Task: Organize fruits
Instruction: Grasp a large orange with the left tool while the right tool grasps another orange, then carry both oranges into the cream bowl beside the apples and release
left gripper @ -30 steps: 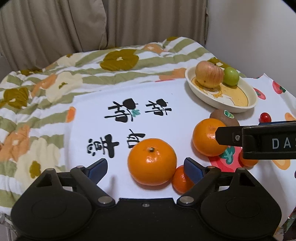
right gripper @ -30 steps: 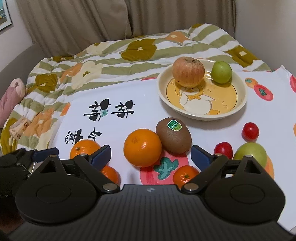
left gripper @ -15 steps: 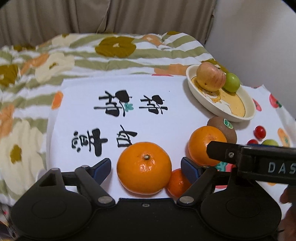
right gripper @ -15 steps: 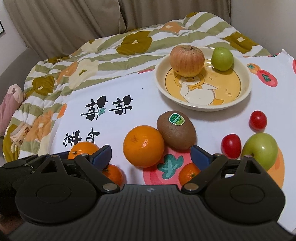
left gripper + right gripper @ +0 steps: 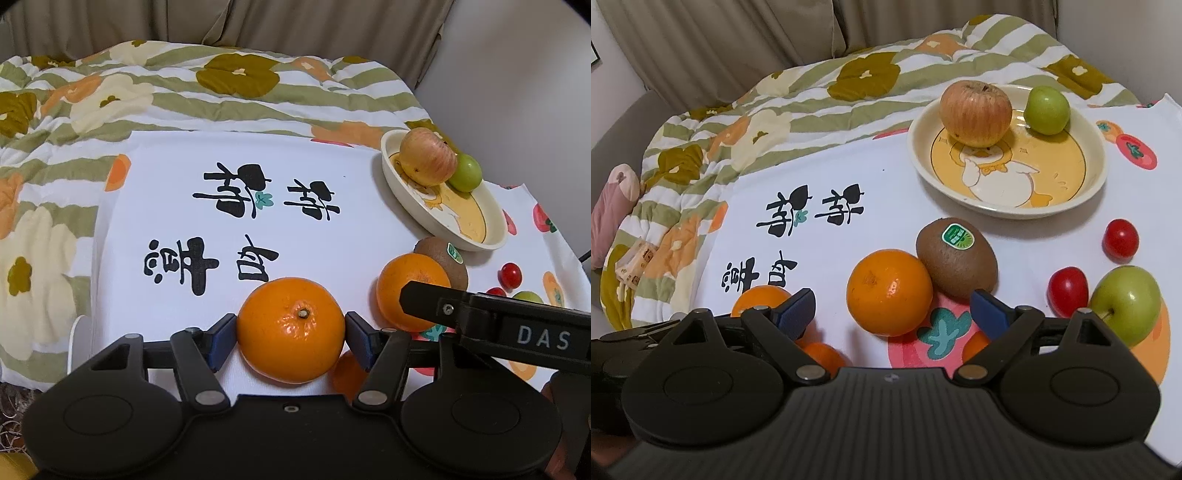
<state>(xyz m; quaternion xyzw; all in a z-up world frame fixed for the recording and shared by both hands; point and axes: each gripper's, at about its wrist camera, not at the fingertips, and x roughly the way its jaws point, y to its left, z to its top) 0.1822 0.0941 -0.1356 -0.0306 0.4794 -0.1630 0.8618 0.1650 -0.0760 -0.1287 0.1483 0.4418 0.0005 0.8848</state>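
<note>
A white cloth (image 5: 886, 177) printed with black characters and small red fruit motifs lies over a quilt (image 5: 798, 96) striped in green and white with olive and orange flowers. Behind it hang beige curtains (image 5: 720, 37), and a pale wall (image 5: 517, 74) stands to the right.

The left hand-held gripper (image 5: 291, 334) has just been closing, and its blue pads now touch both flanks of a large orange (image 5: 291, 329) that sits on the cloth between them. Just right of that gripper a smaller orange (image 5: 347, 373) peeps out, touching the large one.

The right hand-held gripper (image 5: 892, 308) is spread wide with nothing pressed between its pads; a second large orange (image 5: 889, 291) sits in the gap just ahead, touching one kiwi (image 5: 956, 258) beyond it. A second small orange (image 5: 977, 345) shows partly under its right finger.

Farther ahead and right of it stands one cream plate (image 5: 1097, 173) with a duck picture, holding one reddish apple (image 5: 975, 108) and one small green fruit (image 5: 1047, 109). To the gripper's right lie two cherry tomatoes (image 5: 1120, 238) and one green apple (image 5: 1126, 302).
</note>
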